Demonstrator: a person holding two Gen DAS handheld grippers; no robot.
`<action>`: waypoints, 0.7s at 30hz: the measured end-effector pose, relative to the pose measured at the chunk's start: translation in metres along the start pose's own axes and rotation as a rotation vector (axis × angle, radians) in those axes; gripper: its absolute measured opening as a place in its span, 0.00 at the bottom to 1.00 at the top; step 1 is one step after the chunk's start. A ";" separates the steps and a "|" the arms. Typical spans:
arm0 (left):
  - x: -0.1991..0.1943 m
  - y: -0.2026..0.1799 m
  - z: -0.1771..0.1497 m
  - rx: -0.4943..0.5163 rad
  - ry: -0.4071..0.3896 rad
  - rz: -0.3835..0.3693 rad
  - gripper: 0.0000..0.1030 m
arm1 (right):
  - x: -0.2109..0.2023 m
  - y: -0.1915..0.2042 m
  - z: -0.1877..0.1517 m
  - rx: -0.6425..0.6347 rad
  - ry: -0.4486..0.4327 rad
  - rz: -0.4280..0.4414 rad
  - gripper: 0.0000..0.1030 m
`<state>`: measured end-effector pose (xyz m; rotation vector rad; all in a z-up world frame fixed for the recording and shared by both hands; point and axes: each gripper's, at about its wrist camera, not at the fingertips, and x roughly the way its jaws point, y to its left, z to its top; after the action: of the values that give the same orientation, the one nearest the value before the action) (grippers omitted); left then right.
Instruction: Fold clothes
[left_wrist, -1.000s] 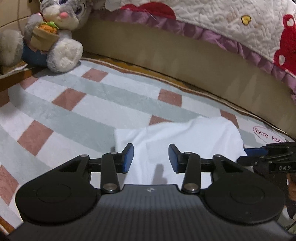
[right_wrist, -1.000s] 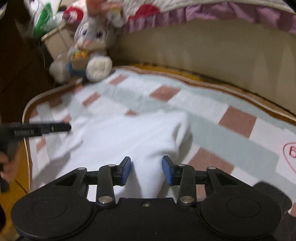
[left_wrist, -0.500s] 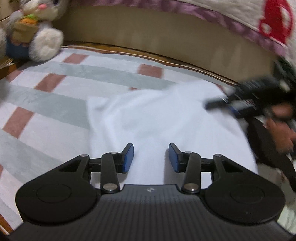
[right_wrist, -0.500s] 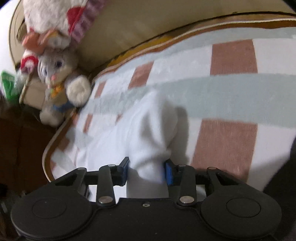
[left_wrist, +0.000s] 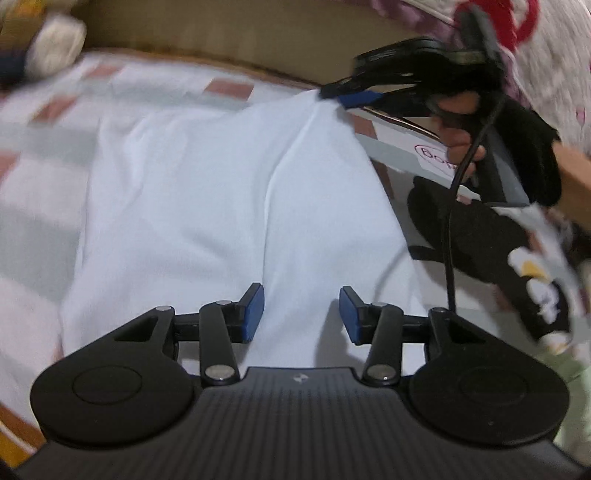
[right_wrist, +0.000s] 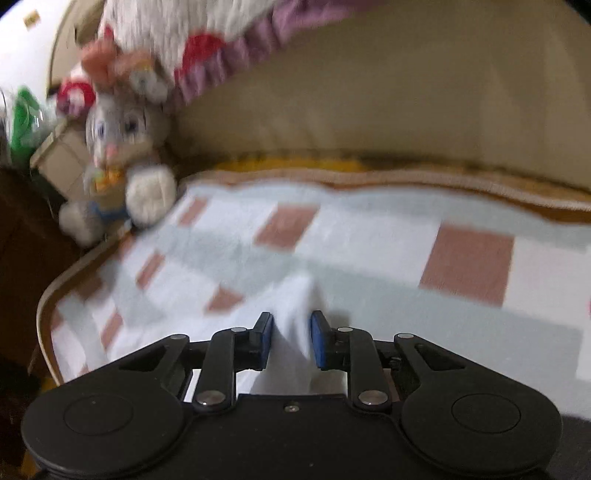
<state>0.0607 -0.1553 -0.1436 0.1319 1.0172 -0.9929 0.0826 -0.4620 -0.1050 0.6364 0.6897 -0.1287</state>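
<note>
Two grippers on one white cotton garment (left_wrist: 207, 192), spread over the checked blanket (right_wrist: 369, 236). Left gripper (left_wrist: 301, 314): fingers apart, over its near hem. Right gripper (right_wrist: 291, 339): clamped on far corner, lifted; cloth's length runs btwn them.

One white garment (left_wrist: 229, 184), two grippers (left_wrist: 300, 314) (right_wrist: 291, 339)

The garment (left_wrist: 221, 192) lies spread on the blanket (right_wrist: 369, 236), near the middle. The left gripper (left_wrist: 301, 312) hangs over its near edge, fingers apart. At the far right corner the right gripper (left_wrist: 351, 98) pinches a fold (right_wrist: 295, 314). The stuffed rabbit (right_wrist: 122, 162) sits at the blanket's far left corner, against the headboard (right_wrist: 406, 92) behind.
</note>
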 end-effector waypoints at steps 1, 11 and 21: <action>-0.001 0.004 -0.003 -0.032 0.025 -0.018 0.43 | -0.006 0.002 0.000 0.000 -0.008 -0.013 0.31; -0.046 0.036 0.018 -0.013 -0.274 0.190 0.45 | -0.074 0.078 -0.117 -0.437 0.056 -0.031 0.56; -0.007 0.084 0.026 0.015 -0.201 0.417 0.20 | -0.043 0.079 -0.126 -0.649 0.063 -0.090 0.58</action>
<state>0.1391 -0.1164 -0.1518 0.2414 0.7576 -0.6187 0.0046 -0.3285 -0.1122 -0.0131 0.7694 0.0357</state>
